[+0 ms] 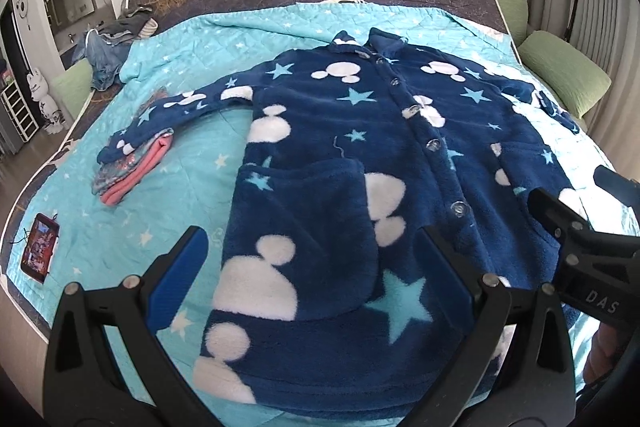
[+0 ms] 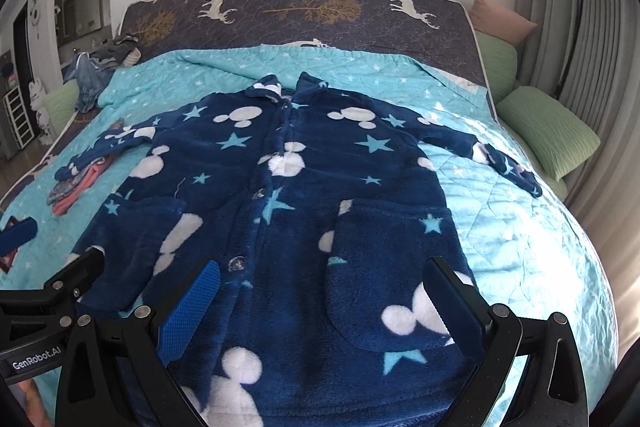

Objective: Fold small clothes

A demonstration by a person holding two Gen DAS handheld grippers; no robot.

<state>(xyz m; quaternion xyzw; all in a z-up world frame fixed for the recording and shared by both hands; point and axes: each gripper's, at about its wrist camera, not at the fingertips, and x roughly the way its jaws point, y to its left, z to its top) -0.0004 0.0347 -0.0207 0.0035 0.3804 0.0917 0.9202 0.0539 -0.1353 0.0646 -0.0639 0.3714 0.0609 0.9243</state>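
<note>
A navy fleece button-up jacket (image 1: 360,155) with white mouse heads and blue stars lies spread flat, front up, on the turquoise quilt (image 1: 192,39); it also shows in the right wrist view (image 2: 288,195). Its sleeves stretch out to both sides. My left gripper (image 1: 320,263) is open above the jacket's lower left hem and pocket. My right gripper (image 2: 324,291) is open above the lower right pocket. The right gripper also shows at the right edge of the left wrist view (image 1: 580,239). Neither holds anything.
A small stack of folded clothes (image 1: 132,167) lies under the left sleeve end. A phone (image 1: 40,253) lies on the quilt's left edge. A clothes heap (image 1: 116,39) sits at the bed's far left. Green cushions (image 1: 564,75) line the right side.
</note>
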